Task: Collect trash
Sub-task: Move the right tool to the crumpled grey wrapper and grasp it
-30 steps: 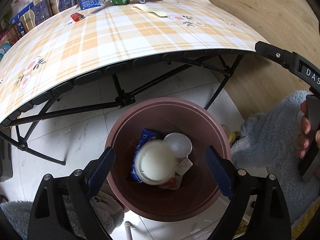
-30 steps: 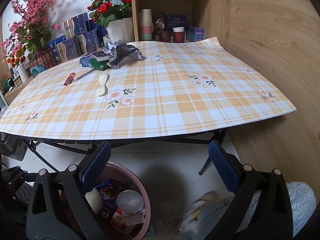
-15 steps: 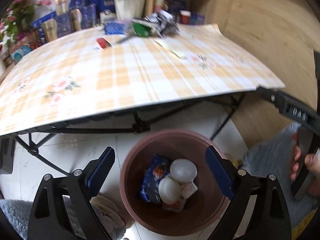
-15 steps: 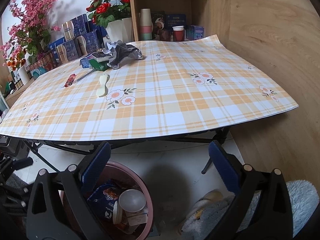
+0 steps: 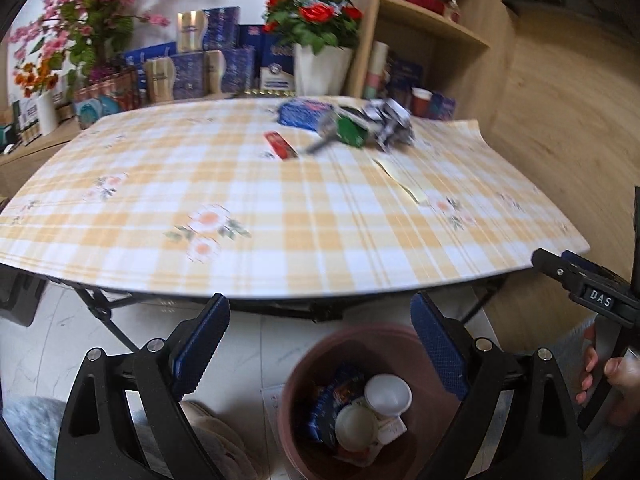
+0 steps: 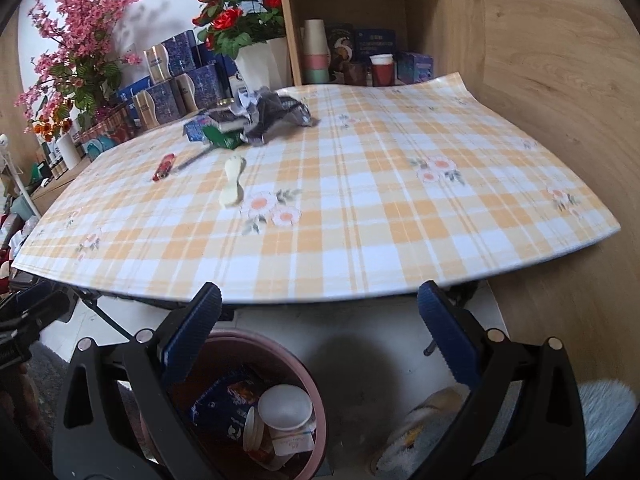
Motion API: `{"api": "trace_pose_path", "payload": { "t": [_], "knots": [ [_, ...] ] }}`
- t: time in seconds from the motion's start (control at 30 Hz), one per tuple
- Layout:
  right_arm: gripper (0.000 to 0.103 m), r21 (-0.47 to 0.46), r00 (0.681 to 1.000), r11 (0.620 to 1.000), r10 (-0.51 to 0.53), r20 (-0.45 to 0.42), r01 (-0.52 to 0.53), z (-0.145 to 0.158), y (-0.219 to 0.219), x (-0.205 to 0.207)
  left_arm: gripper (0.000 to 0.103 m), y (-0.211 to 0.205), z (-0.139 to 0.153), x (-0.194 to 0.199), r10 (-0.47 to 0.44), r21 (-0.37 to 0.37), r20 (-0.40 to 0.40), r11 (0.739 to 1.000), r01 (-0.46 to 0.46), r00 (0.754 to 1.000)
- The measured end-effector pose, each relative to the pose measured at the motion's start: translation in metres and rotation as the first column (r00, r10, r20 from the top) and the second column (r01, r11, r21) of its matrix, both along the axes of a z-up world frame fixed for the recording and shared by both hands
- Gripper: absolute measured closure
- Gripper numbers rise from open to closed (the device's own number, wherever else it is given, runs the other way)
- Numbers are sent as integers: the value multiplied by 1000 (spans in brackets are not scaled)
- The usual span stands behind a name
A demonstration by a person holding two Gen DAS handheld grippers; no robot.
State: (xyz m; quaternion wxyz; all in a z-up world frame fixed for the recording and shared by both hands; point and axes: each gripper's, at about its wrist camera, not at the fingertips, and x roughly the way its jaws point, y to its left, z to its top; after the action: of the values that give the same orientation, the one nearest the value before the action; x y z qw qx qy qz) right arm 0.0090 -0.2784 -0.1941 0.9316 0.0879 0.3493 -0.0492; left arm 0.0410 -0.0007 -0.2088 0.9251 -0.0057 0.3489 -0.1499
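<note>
1. The left gripper (image 5: 320, 344) is held low in front of the surface (image 5: 280, 216), above the bin (image 5: 400, 344); its jaws stand wide apart and hold nothing.
2. The right gripper (image 6: 320, 332) is level with the surface (image 6: 360, 216) edge, the bin (image 6: 308, 392) below its left finger; its jaws are also wide open and empty.
3. A hand (image 5: 612, 380) grips the right tool's handle at the right edge of the left view.
4. One bin stands on the floor. In it lie two white cups (image 6: 285, 406), a blue wrapper (image 6: 224, 404) and a labelled white piece.
5. Trash on the surface: one red packet (image 6: 164, 167), one cream spoon (image 6: 232, 182), one green pack (image 6: 220, 138), one blue pack (image 6: 196, 128) and one crumpled silver-grey wrapper (image 6: 276, 114), the last three heaped together at the far side.
6. The red packet and the spoon lie apart from the heap, nearer the grippers.
</note>
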Motion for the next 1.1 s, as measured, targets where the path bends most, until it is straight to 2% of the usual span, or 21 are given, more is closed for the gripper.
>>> {"api": "trace_pose_path", "payload": {
  "t": [0.1,0.2,0.3,0.43,0.53,0.63,0.73,0.83,0.9,0.93,1.0,1.1],
  "knots": [
    [6,-16,1000,1000,26,12,-26,13,-4,19,13,9,12,14,13,-1,14,1000,-13,1000],
    [6,-84,996,992,91,21,-89,26,-2,52,13,15,25,32,19,-1,49,1000,-19,999],
    [6,-220,986,963,164,33,-153,43,6,101,13,21,35,54,22,-3,80,1000,-22,997],
    [7,-347,966,911,256,45,-225,59,21,164,13,25,42,81,36,36,155,998,-42,987],
    [7,-412,951,868,308,9,-277,59,35,213,13,32,38,97,63,30,198,997,-70,978],
    [7,-468,943,828,329,-43,-311,47,49,256,14,39,26,111,110,-14,160,994,-109,981],
    [14,-508,942,797,321,-100,-325,32,60,288,13,39,21,118,115,-21,147,993,-113,982],
    [31,-544,938,765,304,-167,-345,15,66,313,13,36,17,122,89,-30,134,996,-86,987],
    [63,-532,930,763,314,-192,-367,10,65,319,13,32,15,122,72,-24,127,997,-69,989],
    [64,-531,930,764,312,-194,-366,11,64,319,13,31,14,123,66,-22,126,998,-64,990],
    [78,-503,936,790,313,-159,-350,16,58,312,13,29,12,123,58,-22,121,998,-56,991],
    [82,-426,950,850,299,-92,-309,28,41,292,13,29,12,123,55,-34,117,998,-51,992]
  ]
}}
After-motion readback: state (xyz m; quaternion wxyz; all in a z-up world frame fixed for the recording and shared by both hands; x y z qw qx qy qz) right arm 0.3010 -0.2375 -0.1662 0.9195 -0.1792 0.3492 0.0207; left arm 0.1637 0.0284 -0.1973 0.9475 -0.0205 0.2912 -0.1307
